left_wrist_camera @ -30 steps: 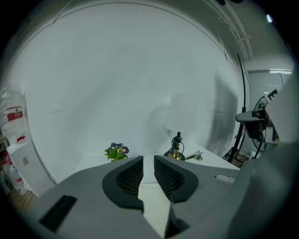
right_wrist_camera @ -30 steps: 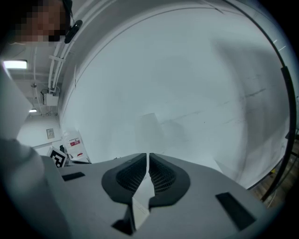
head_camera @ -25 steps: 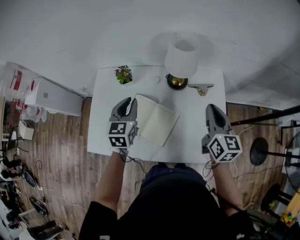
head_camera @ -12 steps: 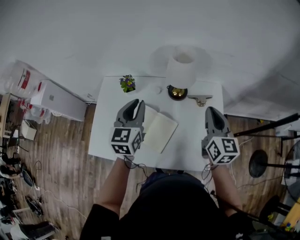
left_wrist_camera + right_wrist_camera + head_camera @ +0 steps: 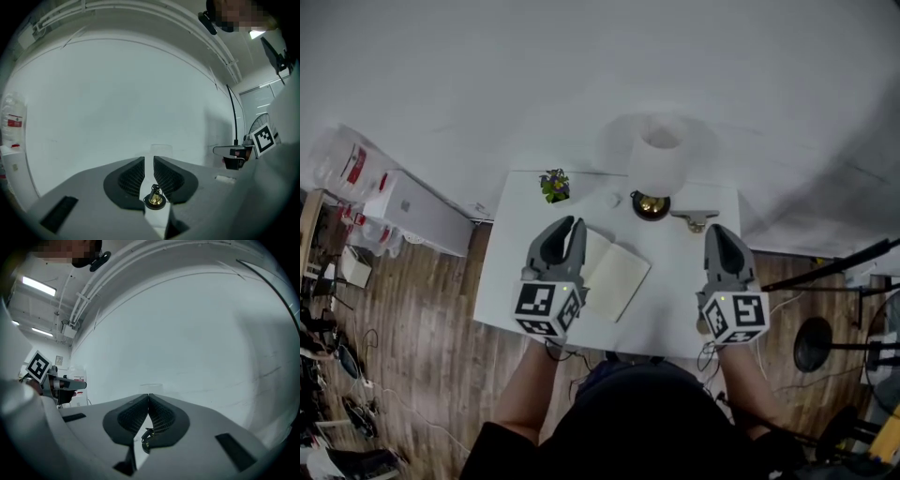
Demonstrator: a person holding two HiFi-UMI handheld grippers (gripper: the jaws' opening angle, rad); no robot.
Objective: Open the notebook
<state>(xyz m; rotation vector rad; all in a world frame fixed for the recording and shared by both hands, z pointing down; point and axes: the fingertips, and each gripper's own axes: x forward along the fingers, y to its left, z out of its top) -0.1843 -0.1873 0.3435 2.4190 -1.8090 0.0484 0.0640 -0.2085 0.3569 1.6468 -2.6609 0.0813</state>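
Surrounding things: a white table [image 5: 502, 281] is seen from above. Along its far edge, a small potted plant [image 5: 553, 185], a lamp [image 5: 661, 159] with a white shade on a brass base [image 5: 652, 205], and a small metal object [image 5: 694, 221] are set in a row. Wooden floor is seen around the table, with a white box [image 5: 408, 206] to the left and a black stand [image 5: 811, 342] to the right.
Obstruction: in the head view the notebook's left part is covered by the left gripper [image 5: 573, 225] and its marker cube. The right page is left fully in sight.
Notebook place: the notebook [image 5: 619, 277] is laid open and flat on the table, nearer the left gripper than the right gripper [image 5: 715, 231] and well apart from the right one.
Notebook heading: the book is set askew to the table edges. The long edges of its visible page are slanted from far right to near left.
Left gripper: the jaws are held a narrow slit apart and nothing is gripped. Only the distant brass base is seen through the gap.
Right gripper: the jaws are closed tip to tip and nothing is clamped between them.
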